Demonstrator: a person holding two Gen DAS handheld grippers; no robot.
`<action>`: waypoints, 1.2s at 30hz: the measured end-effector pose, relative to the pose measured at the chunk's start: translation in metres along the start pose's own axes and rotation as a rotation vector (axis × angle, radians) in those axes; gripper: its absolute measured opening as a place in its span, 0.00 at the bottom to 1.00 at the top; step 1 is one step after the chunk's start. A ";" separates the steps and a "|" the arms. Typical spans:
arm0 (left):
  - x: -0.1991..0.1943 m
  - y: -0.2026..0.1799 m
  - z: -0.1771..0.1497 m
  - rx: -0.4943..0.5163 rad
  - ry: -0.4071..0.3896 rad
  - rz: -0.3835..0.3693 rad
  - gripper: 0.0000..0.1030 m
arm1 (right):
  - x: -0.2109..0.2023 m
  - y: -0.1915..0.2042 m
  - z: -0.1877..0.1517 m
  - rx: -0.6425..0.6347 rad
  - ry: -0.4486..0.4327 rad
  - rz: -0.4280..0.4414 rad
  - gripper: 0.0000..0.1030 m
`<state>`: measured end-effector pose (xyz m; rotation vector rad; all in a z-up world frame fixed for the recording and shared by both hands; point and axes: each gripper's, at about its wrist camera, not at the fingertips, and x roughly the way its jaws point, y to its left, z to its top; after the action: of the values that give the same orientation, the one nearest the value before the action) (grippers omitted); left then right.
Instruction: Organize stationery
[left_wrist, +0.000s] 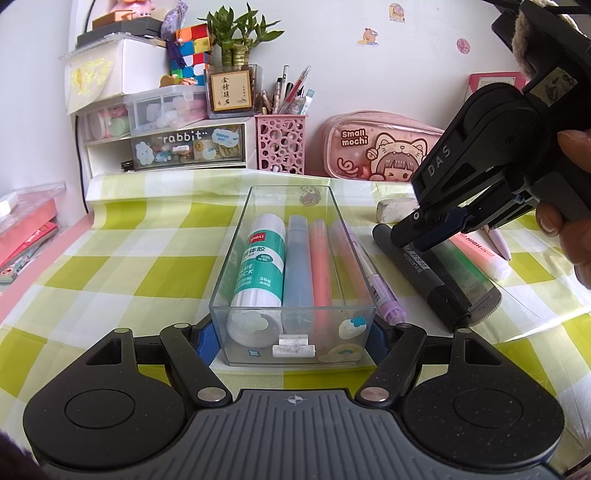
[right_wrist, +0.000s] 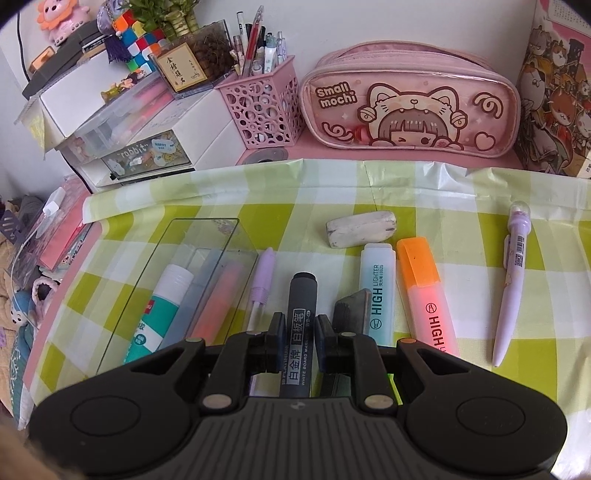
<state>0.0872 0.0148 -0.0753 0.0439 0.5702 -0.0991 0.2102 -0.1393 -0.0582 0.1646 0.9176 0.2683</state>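
Observation:
My left gripper (left_wrist: 295, 341) is shut on the near end of a clear plastic box (left_wrist: 288, 189), its blue pads pressing both side walls. Inside the box lie a glue stick (left_wrist: 258, 266), a blue marker (left_wrist: 297, 266) and an orange highlighter (left_wrist: 320, 266). A lilac pen (left_wrist: 380, 291) lies along the box's right side. To its right, my right gripper (right_wrist: 301, 332) is shut on a black whiteboard marker (right_wrist: 302, 295) that rests on the checked cloth. A hand holds this gripper (left_wrist: 424, 236), which points down at the marker (left_wrist: 417, 269).
Right of the marker lie a dark translucent item (right_wrist: 352, 306), a pale blue highlighter (right_wrist: 376, 291), an orange highlighter (right_wrist: 424, 291) and a lilac pen (right_wrist: 511, 288). An eraser (right_wrist: 360, 228) sits behind them. A pink pencil case (right_wrist: 410, 99), pen holder (right_wrist: 266, 107) and drawers line the back.

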 end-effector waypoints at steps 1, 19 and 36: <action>0.000 0.000 0.000 0.001 0.000 0.000 0.71 | -0.006 -0.003 0.001 0.018 -0.020 0.003 0.10; 0.000 0.000 0.000 0.001 0.000 -0.001 0.71 | -0.022 -0.015 -0.012 -0.037 -0.019 -0.059 0.01; 0.000 0.000 0.000 0.002 0.000 0.000 0.71 | -0.046 0.002 -0.002 -0.024 -0.116 -0.038 0.00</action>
<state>0.0869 0.0150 -0.0755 0.0462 0.5700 -0.1002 0.1813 -0.1514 -0.0241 0.1389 0.8011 0.2315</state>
